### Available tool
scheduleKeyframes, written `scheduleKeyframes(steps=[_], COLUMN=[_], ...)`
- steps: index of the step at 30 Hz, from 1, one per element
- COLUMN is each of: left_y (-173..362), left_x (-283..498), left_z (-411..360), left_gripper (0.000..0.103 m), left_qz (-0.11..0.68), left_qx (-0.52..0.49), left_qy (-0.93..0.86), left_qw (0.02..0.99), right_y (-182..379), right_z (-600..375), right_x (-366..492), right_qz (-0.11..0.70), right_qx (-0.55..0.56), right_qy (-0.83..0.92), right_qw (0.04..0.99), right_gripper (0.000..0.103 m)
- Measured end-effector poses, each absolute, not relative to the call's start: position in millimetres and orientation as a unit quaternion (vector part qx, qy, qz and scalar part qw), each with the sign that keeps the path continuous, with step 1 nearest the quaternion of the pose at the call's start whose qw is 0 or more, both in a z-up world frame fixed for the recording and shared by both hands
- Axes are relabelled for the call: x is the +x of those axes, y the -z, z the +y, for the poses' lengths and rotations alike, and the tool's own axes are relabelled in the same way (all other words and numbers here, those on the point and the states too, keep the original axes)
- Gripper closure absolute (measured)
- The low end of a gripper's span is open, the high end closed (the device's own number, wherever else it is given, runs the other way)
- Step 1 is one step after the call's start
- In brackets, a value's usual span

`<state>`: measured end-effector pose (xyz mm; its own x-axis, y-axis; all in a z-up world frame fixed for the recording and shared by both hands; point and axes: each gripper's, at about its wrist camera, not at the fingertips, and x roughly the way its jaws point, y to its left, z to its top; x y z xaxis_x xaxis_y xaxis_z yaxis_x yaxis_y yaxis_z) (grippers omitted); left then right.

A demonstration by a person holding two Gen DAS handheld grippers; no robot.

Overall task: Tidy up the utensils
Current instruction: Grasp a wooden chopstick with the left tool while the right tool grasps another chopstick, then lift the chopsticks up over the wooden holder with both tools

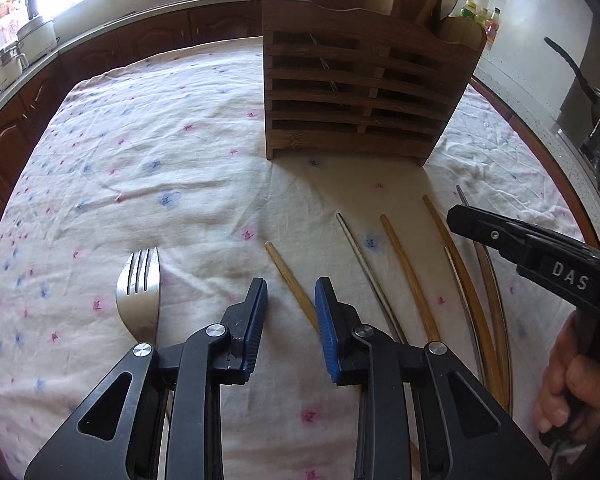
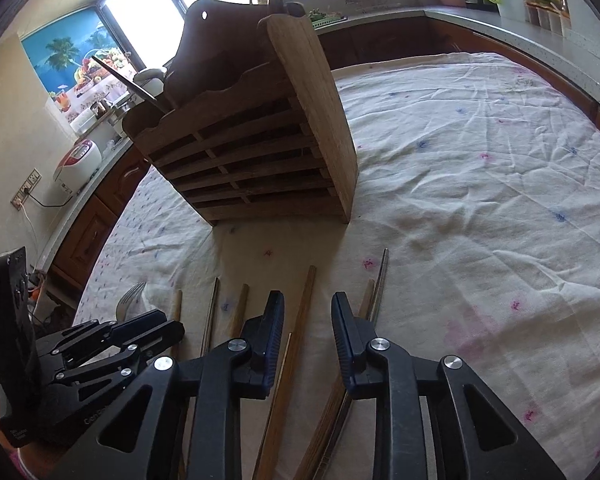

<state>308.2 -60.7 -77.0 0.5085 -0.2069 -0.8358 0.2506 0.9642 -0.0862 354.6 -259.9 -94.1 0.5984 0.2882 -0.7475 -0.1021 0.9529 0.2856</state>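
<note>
Both the left gripper (image 1: pixel 291 296) and right gripper (image 2: pixel 308 312) stand part-open over chopsticks (image 1: pixel 404 264), gripping nothing

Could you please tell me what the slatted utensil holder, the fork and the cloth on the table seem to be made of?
The brown slatted utensil holder looks like wood or bamboo: visible grain, matte. The silver fork looks like polished metal, with bright reflections. The white tablecloth with pink and blue flecks looks like woven fabric: it wrinkles softly.

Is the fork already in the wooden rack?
No, the fork lies flat on the tablecloth, well short of the wooden rack.
</note>
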Motion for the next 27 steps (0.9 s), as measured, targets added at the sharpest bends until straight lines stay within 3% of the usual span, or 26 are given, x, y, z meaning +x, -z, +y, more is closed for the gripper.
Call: scheduleKeyframes(steps=[7, 9, 16, 27], left_y=[79, 80, 74, 13], left_x=[313, 312, 310, 273], left_z=[-78, -85, -68, -31], left_gripper=[0.080, 0.087, 0.098, 0.098], left_qz=[0.468, 0.460, 0.465, 0.408], left_qx=[0.043, 0.058, 0.007, -0.053], left_qy=[0.117, 0.118, 0.143, 0.166], left_qw=[0.875, 0.878, 0.874, 0.896], right_y=[98, 99, 87, 14], right_z=[-235, -231, -252, -266], right_x=[372, 370, 361, 315], right_qz=[0.442, 0.440, 0.434, 0.360], right_qx=[0.021, 0.001, 0.072, 0.126], right_qy=[-0.099, -0.093, -0.111, -0.133], right_qw=[0.891, 0.893, 0.891, 0.915], right_gripper=[0.084, 0.092, 0.098, 0.099])
